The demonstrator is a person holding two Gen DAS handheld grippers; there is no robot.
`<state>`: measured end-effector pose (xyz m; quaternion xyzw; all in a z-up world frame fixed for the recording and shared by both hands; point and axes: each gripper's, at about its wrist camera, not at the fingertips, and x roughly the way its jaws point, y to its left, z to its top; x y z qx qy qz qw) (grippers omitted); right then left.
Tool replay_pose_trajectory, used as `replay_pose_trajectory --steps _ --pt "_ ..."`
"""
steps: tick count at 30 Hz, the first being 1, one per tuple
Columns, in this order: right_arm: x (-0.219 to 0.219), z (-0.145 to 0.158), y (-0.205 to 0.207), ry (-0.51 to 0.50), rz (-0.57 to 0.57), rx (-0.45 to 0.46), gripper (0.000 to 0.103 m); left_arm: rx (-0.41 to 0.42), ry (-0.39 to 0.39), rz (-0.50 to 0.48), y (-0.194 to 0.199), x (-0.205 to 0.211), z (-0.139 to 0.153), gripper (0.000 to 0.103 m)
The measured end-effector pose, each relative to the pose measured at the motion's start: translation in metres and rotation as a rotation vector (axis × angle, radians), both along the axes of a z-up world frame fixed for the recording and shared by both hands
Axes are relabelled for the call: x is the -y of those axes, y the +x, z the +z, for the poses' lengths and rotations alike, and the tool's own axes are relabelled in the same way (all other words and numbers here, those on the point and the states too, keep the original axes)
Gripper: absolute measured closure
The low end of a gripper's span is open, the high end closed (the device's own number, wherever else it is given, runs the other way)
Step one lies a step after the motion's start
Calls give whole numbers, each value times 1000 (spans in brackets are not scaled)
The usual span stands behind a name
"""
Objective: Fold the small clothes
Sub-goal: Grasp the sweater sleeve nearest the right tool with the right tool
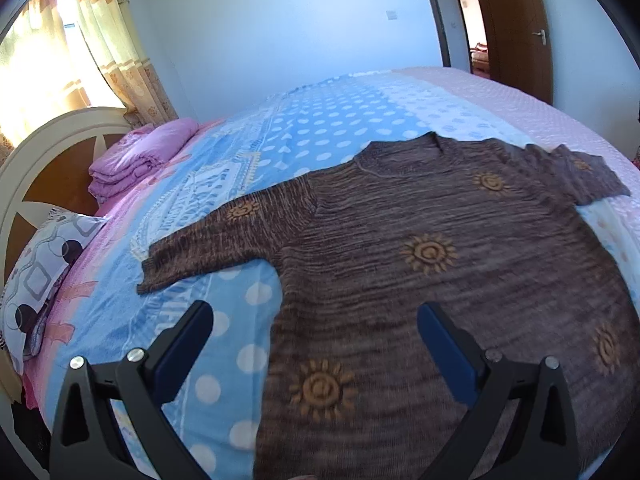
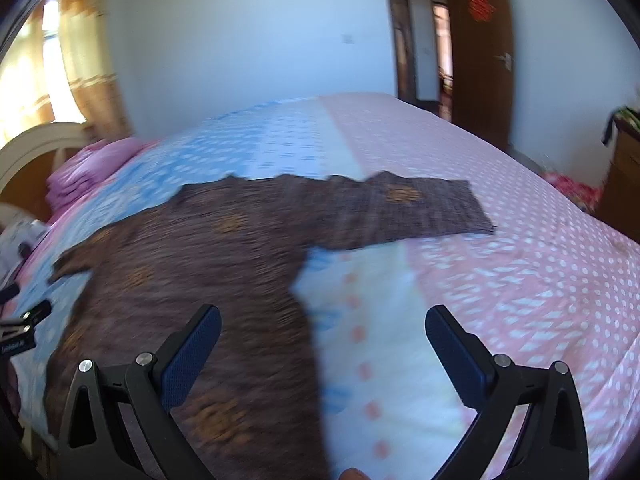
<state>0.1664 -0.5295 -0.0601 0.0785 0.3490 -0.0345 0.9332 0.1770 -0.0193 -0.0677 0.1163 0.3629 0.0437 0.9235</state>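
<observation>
A bedroom, sunlit curtains (image 1: 100, 40) on one side and a brown door (image 1: 516, 32) open at the back, and the work surface is a bed (image 2: 520, 280) under a blue and pink dotted cover. Spread flat across it lies the brown knit sweater (image 1: 420, 280) with orange sun motifs, collar pointing away from the cameras, both short sleeves out to the sides, nothing folded yet by the look of it. The left tongs (image 1: 316, 344) hover wide open above the sweater's near left flank, empty, one finger over the cover and the other over the knit. The right tongs (image 2: 324, 344) hang wide open too, empty, straddling the sweater's right side edge, with its right sleeve (image 2: 420, 208) stretched out beyond. The right view is smeared with motion blur, so exact height over the fabric is hard to judge. The risk from here: a pinch that goes too deep could catch the bed cover along with the knit and drag both. Loose knit also stretches and sags, so uneven lifts from the two sides would likely skew the fold line. A stack of folded purple bedding (image 1: 136, 160) sits well beyond the sweater's left sleeve, out of the way.
</observation>
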Motion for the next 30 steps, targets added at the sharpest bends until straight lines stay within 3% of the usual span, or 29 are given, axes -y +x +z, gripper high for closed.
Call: replay_pose_trajectory --steps 6,8,11,16,21,22,24,25,26,30 --pt "86 -17 66 56 -153 -65 2 -67 -10 12 40 6 -20 0" --pt "113 -25 86 89 -205 -95 11 -74 11 16 51 9 -27 0" --pt "143 -35 112 82 -263 -122 16 -98 34 32 68 8 -37 0" --pt "162 -49 145 94 -271 -171 29 -128 31 59 80 0 -46 0" --pt "156 -57 165 40 -246 -214 34 -144 27 67 87 -3 -52 0" --pt "153 -57 168 14 -237 -225 39 -146 21 69 88 -4 -53 0" --pt "149 -55 170 7 -203 -222 59 -150 12 72 89 -5 -55 0" --pt "147 -54 172 18 -175 -220 86 -153 5 73 89 -5 -56 0" --pt "145 -52 173 25 -158 -223 94 -156 0 73 89 -6 -57 0" --pt "135 -38 172 7 -126 -196 95 -152 -12 67 85 -10 -55 0"
